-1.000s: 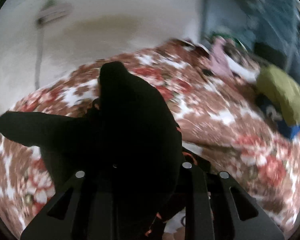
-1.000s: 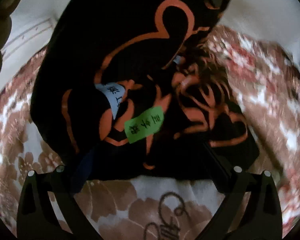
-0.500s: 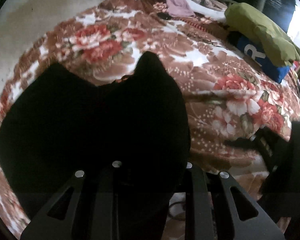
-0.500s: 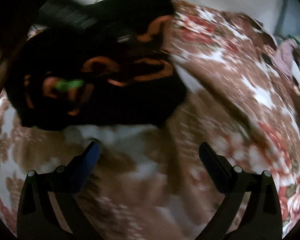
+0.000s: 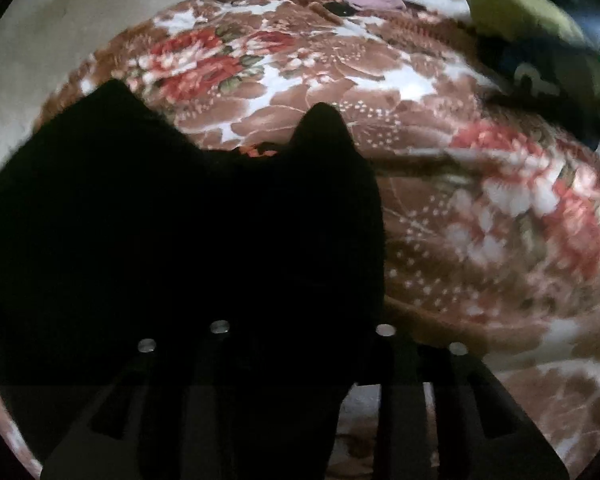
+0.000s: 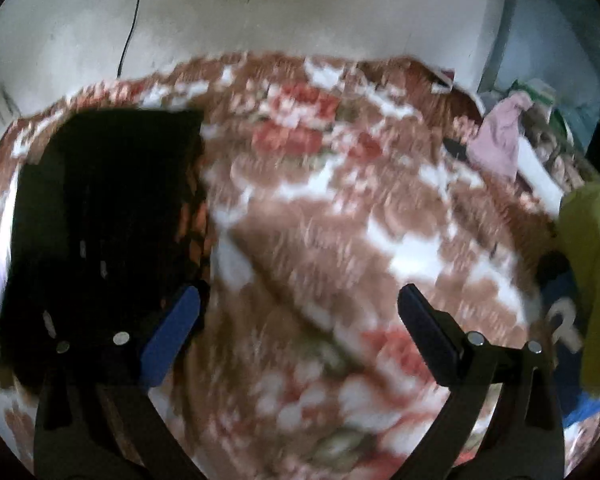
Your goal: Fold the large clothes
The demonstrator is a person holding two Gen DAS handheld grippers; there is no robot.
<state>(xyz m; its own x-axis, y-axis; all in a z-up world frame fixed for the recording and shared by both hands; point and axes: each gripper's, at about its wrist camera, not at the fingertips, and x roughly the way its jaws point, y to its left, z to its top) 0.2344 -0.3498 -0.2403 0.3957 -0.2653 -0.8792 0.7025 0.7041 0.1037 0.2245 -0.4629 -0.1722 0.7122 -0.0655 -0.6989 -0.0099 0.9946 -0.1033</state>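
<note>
Garment (image 5: 172,248), black, lies on the bed (image 5: 440,208) over a brown blanket with red and white flowers. In the left wrist view it fills the lower left, two dark humps rising at its far edge with a scrap of orange print showing between them. The left gripper (image 5: 300,360) sits right over it; its jaws are opening, black cloth runs up between them, and the dark hides whether the pads touch it.

In the right wrist view, which is blurred, the garment (image 6: 100,216) lies flat at the left as a dark block with orange marks along its right edge. The right gripper (image 6: 300,312) has its jaws spread wide with only blanket between them; its blue left pad sits at the garment's near corner.

A pile of clothes (image 6: 592,264) at the right holds an olive piece over a blue one bearing a white letter "R". A pink piece (image 6: 500,136) lies farther back.
</note>
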